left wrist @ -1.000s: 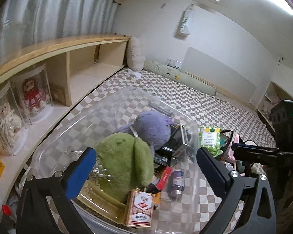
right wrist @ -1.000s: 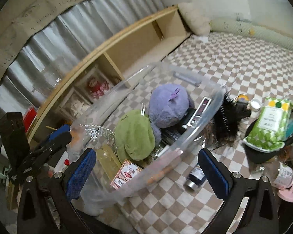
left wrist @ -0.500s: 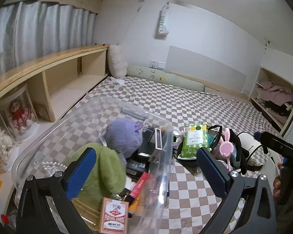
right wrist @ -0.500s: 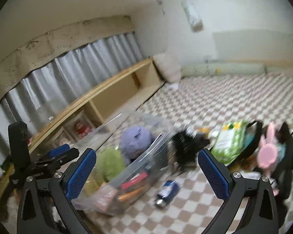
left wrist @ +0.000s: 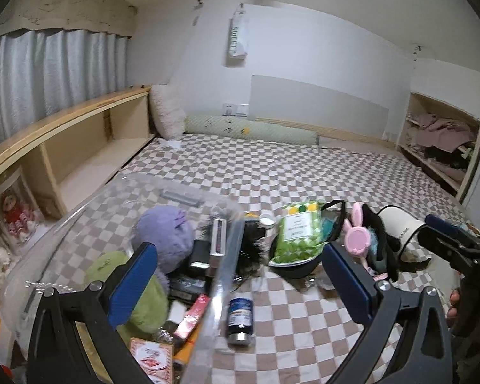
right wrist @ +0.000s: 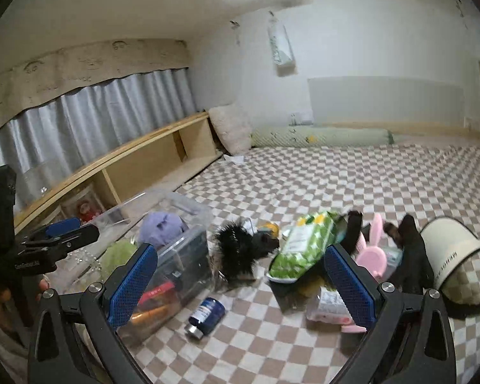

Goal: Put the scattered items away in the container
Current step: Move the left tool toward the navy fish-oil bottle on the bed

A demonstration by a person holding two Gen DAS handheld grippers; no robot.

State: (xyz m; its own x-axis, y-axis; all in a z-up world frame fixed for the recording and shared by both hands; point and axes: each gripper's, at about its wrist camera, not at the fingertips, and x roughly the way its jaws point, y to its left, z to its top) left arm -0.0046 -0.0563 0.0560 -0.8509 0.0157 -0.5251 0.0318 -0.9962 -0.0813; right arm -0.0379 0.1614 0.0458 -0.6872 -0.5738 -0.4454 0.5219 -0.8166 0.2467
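A clear plastic bin (right wrist: 188,249) sits on the checkered bed and holds a purple plush (left wrist: 166,236), a green plush (left wrist: 137,288), a card box (left wrist: 150,355) and other items. Beside it lie a dark blue bottle (right wrist: 206,316), a black furry toy (right wrist: 240,252), a green wipes pack (right wrist: 300,243), a pink bunny mirror (right wrist: 372,256) and a cream mug (right wrist: 451,259). My left gripper (left wrist: 240,281) is open and empty above the bin's right rim (left wrist: 227,265). My right gripper (right wrist: 240,283) is open and empty above the bottle.
A wooden shelf (left wrist: 80,147) with dolls runs along the left under grey curtains. A pillow (left wrist: 168,115) and a green bolster (left wrist: 249,129) lie at the far wall. A cubby with clothes (left wrist: 441,137) stands at the right.
Both grippers have risen and tilted up, so the bin now sits lower and farther in both views. Both stay open and empty. The scattered items have not moved.
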